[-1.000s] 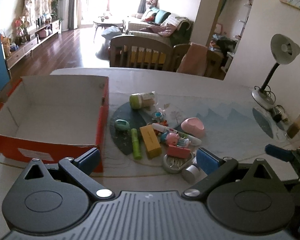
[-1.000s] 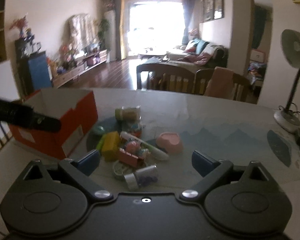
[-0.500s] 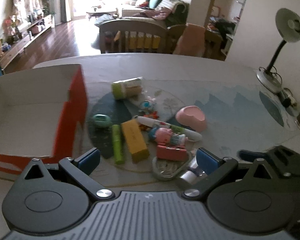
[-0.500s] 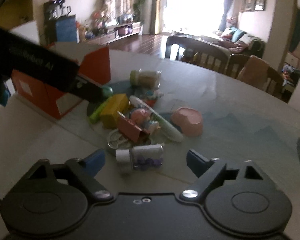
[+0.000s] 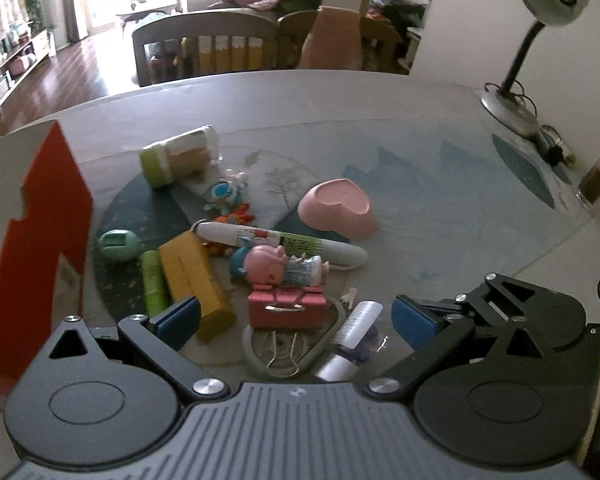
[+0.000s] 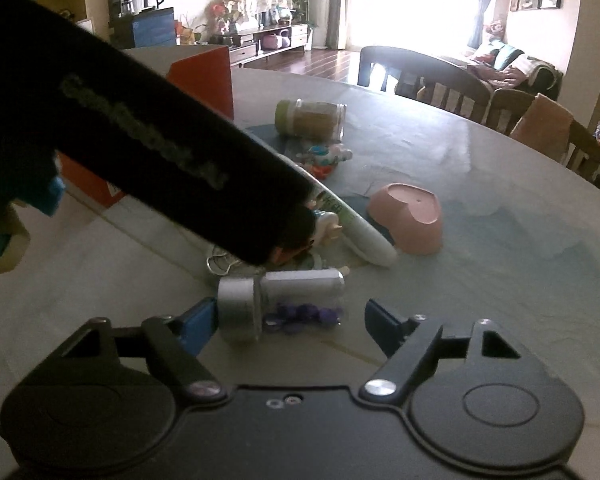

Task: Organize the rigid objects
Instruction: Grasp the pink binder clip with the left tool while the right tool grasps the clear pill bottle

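Little of the sorting looks done — the whole clutter sits loose on the bench [image 5: 440, 128]: a green-capped jar [image 5: 178, 156] on its side, a pink heart-shaped dish [image 5: 338, 212], a white marker [image 5: 284, 242], a pig figure [image 5: 278, 266], a yellow block [image 5: 194, 280], a green tube [image 5: 154, 282] and a red clip case [image 5: 286, 308]. The orange box [image 5: 40, 224] stands just left of the pile; its inside is barely visible here, so what it contains cannot be told. The left gripper [image 5: 296, 318] hovers spread wide over the near edge of the pile, holding nothing. The right gripper [image 6: 290, 320] is also agape and empty, its jaws flanking a small clear vial [image 6: 282, 304] with a silver cap and purple bits — likely the first pick, judging by the framing.
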